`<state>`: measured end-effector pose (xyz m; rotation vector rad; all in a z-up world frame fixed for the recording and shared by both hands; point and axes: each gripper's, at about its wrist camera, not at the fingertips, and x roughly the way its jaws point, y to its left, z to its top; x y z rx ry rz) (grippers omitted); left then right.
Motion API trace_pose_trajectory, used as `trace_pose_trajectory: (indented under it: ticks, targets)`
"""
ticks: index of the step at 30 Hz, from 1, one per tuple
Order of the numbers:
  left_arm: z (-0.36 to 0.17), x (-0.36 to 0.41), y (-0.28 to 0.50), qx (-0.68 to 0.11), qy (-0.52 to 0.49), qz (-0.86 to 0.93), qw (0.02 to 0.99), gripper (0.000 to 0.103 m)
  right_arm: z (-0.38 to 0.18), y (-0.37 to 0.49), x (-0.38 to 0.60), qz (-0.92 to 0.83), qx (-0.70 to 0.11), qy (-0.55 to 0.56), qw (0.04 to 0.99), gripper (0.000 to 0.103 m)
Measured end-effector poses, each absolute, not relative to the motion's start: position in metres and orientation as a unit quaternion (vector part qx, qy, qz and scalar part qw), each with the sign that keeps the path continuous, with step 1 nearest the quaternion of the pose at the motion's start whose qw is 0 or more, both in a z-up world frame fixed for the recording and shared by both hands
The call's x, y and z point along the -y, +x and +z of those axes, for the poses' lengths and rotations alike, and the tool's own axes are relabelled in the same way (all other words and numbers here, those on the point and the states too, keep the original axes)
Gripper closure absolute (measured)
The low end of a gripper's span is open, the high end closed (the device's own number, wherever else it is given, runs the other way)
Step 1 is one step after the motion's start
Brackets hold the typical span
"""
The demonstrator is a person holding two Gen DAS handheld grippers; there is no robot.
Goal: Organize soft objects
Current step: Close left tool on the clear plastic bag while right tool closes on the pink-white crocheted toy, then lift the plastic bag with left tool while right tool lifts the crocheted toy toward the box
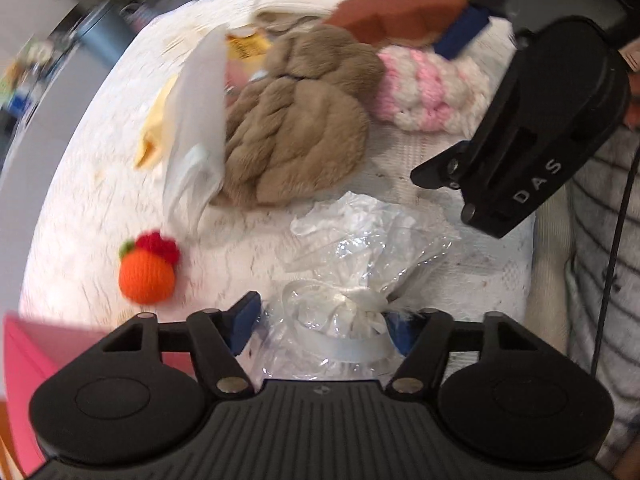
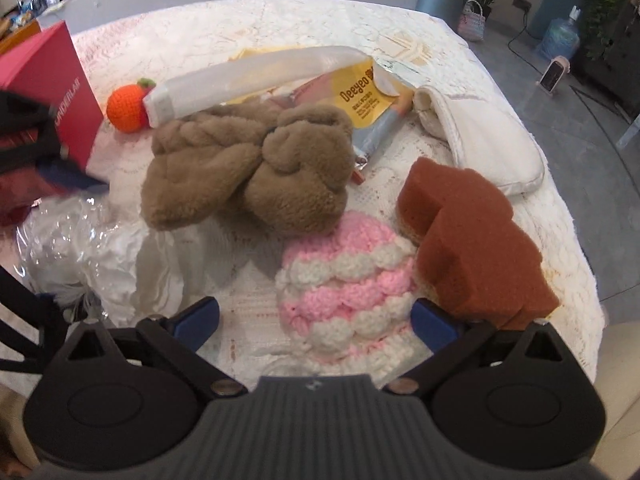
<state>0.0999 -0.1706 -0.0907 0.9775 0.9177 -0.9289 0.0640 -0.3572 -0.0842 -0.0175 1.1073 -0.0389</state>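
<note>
My left gripper [image 1: 322,324] points down over a clear plastic bag [image 1: 360,248] with white stuffing. The bag's knotted neck lies between the blue pads; the right pad [image 1: 400,328] touches it, while the left pad stands just beside the plastic. My right gripper [image 2: 314,322] is wide open around a pink-and-white knitted hat [image 2: 344,280], with its left pad [image 2: 196,320] apart from the wool. A rust-brown sponge [image 2: 472,240] lies against the hat on the right. A tan plush [image 2: 248,172] sits behind the hat. An orange knitted fruit [image 2: 126,108] rests at the far left.
A white lace cloth [image 2: 280,24] covers the round table. A yellow Deeyeo tissue pack [image 2: 360,96], a white plastic pack [image 2: 256,76] and a cream padded cloth [image 2: 480,136] lie at the back. A pink box [image 2: 48,80] stands at the left. A person's striped clothing [image 1: 600,280] is at the table edge.
</note>
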Motion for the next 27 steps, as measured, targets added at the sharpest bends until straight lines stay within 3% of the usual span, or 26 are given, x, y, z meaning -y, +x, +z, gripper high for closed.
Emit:
trace_pose_trajectory:
  ticks: [3,5,11,13,15,16,17,22,24,25,26,27]
  targets:
    - [-0.089,0.160,0.089,-0.397,0.433,-0.403,0.701,0.031,-0.081,0.060,0.359,-0.024,-0.520,-0.014,0.854,0.015]
    - [-0.089,0.158,0.080,-0.391,0.435,-0.392,0.710,0.032,-0.078,0.057,0.358,-0.034,-0.517,-0.031,0.855,0.033]
    - [-0.071,0.147,0.061,-0.368,0.387,-0.378,0.756,0.032,-0.066,0.049,0.358,-0.023,-0.506,-0.051,0.860,0.069]
    - [-0.059,0.143,0.053,-0.360,0.366,-0.373,0.773,0.032,-0.058,0.044,0.357,-0.009,-0.505,-0.052,0.862,0.070]
    - [-0.051,0.141,0.049,-0.368,0.346,-0.361,0.784,0.032,-0.050,0.037,0.356,0.004,-0.500,-0.047,0.865,0.080]
    - [-0.047,0.139,0.046,-0.371,0.337,-0.353,0.790,0.032,-0.046,0.033,0.355,0.018,-0.500,-0.039,0.865,0.090]
    - [-0.041,0.133,0.042,-0.372,0.322,-0.344,0.800,0.032,-0.043,0.030,0.355,0.037,-0.500,-0.024,0.865,0.092]
    - [-0.026,0.093,0.038,-0.399,0.194,-0.277,0.852,0.032,-0.032,0.020,0.345,0.081,-0.493,0.000,0.866,0.090]
    - [-0.025,0.078,0.037,-0.410,0.146,-0.242,0.867,0.032,-0.033,0.024,0.345,0.049,-0.488,-0.016,0.871,0.068]
    - [-0.025,0.071,0.036,-0.411,0.123,-0.232,0.873,0.032,-0.034,0.028,0.347,0.028,-0.487,-0.018,0.873,0.048]
    - [-0.027,0.065,0.036,-0.410,0.099,-0.227,0.878,0.032,-0.035,0.032,0.347,0.007,-0.486,-0.026,0.874,0.036]
    - [-0.030,0.059,0.039,-0.409,0.080,-0.225,0.881,0.032,-0.038,0.035,0.348,-0.005,-0.484,-0.035,0.874,0.033]
